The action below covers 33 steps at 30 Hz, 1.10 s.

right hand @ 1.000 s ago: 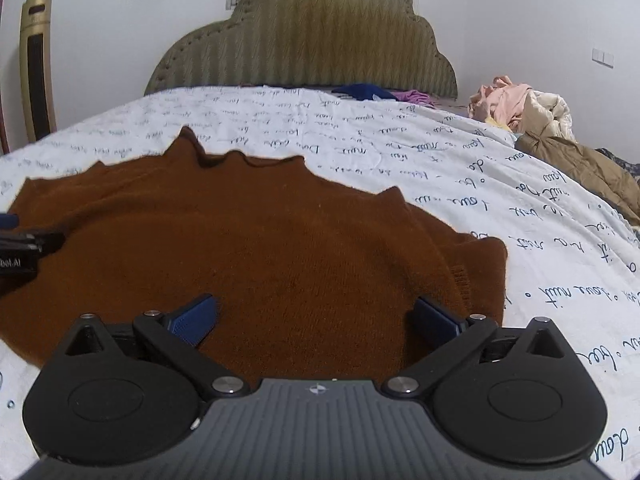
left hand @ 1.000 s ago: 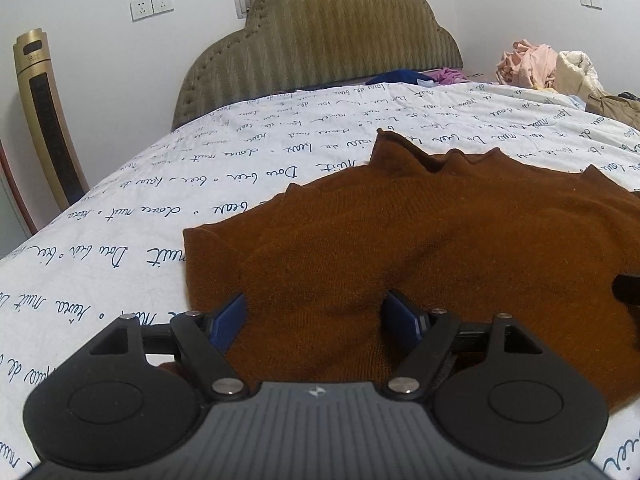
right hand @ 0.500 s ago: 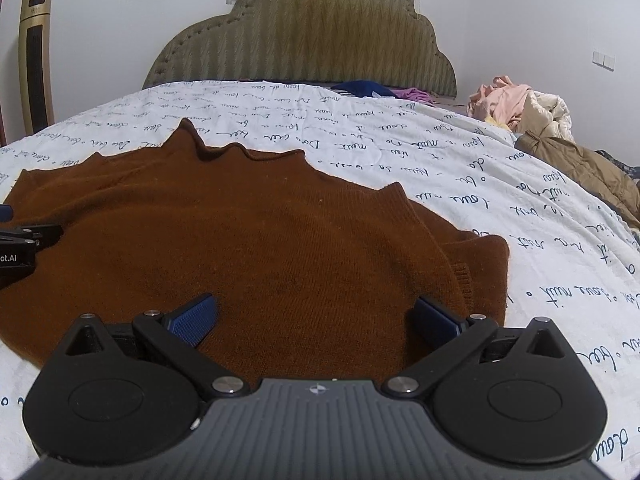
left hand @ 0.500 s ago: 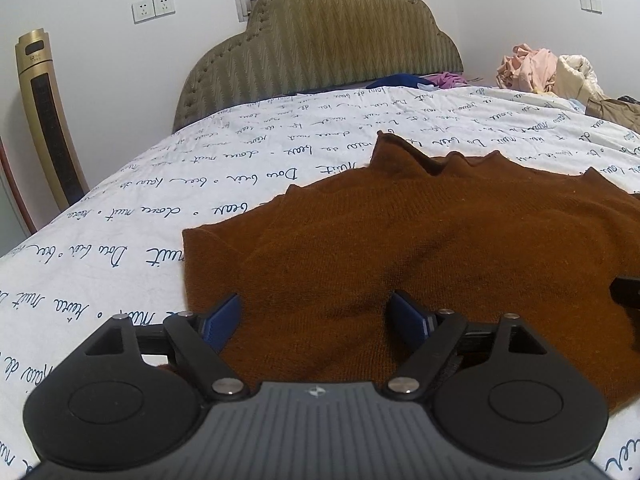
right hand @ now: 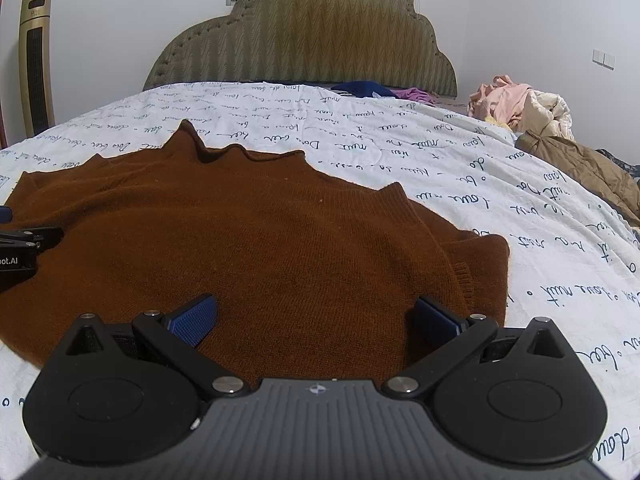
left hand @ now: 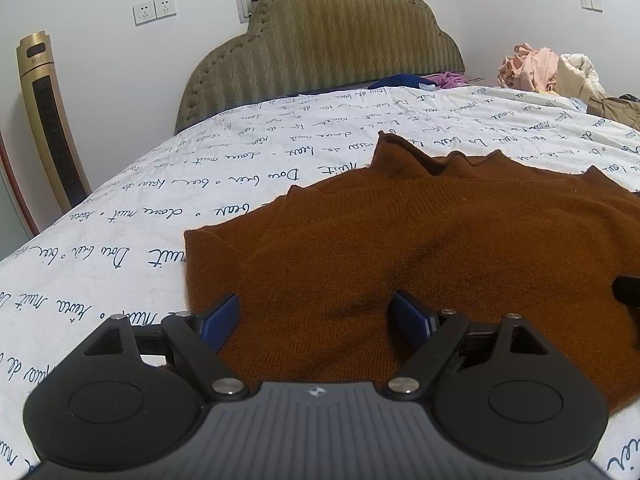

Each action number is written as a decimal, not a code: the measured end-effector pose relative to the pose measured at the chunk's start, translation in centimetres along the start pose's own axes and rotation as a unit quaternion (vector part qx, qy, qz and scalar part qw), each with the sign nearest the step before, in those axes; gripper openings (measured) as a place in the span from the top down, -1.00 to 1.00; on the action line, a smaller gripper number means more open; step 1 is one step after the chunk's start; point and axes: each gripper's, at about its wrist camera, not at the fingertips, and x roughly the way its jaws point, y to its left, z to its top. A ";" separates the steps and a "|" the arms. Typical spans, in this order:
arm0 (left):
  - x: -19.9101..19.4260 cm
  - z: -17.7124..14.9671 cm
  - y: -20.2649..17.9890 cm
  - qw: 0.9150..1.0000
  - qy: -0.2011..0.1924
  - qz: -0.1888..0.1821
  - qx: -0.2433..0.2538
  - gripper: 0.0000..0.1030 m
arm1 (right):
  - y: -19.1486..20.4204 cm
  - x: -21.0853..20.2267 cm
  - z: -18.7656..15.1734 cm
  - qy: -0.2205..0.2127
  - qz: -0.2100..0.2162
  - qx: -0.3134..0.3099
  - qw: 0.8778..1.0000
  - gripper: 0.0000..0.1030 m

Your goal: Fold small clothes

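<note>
At the far left, a tall gold and black tower fan (left hand: pixel 48 120) stands against the white wall, beside the bed (left hand: pixel 120 240) with its white sheet printed in blue handwriting. Behind the bed rises an olive green scalloped fabric headboard (left hand: pixel 332 44).

The rust-brown knitted sweater (left hand: pixel 420 240) lies spread flat on the sheet, across the near part of the bed, its collar pointing toward the headboard and one sleeve end (left hand: pixel 208 248) reaching out to the left.

The left tongs (left hand: pixel 316 316) sit low over the sweater's near left part, their blue-padded fingers (left hand: pixel 220 316) spread wide with only knit fabric showing between them; whether the pads touch the cloth cannot be told. Seen from the right wrist camera, the right tongs (right hand: pixel 316 316) are likewise spread wide over the sweater's near right part, close to the folded right sleeve (right hand: pixel 476 268), and grip nothing.

Farther right, a pile of pink and cream clothes (right hand: pixel 516 100) and a brown padded jacket (right hand: pixel 580 168) lie at the bed's right edge, well apart from the sweater.
</note>
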 end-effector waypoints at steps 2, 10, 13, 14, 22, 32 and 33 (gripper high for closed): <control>0.0 0.0 0.0 1.000 0.000 0.000 0.000 -0.64 | 0.0 0.0 0.0 0.000 0.000 0.000 1.000 -1.00; 0.0 0.0 0.0 1.000 0.000 0.002 0.002 -0.64 | 0.0 0.0 0.0 0.000 0.000 0.000 1.000 -1.00; 0.0 0.0 0.0 1.000 -0.001 0.002 0.002 -0.64 | 0.0 0.0 0.0 0.000 0.000 0.000 1.000 -1.00; 0.0 0.0 0.0 1.000 -0.001 0.002 0.001 -0.64 | 0.0 0.0 0.0 0.000 0.000 0.000 1.000 -1.00; -2.0 0.8 0.7 0.999 -0.020 0.018 0.016 -0.65 | -0.1 0.0 0.1 0.002 0.002 0.000 1.000 -1.00; 1.4 4.8 9.9 0.996 0.042 -0.004 -0.078 -0.65 | 0.5 -1.5 0.4 -0.034 -0.028 -0.004 0.999 -1.00; 2.1 5.4 10.5 0.994 0.052 -0.025 -0.088 -0.65 | 0.7 -1.8 0.6 -0.041 -0.023 -0.004 0.999 -1.00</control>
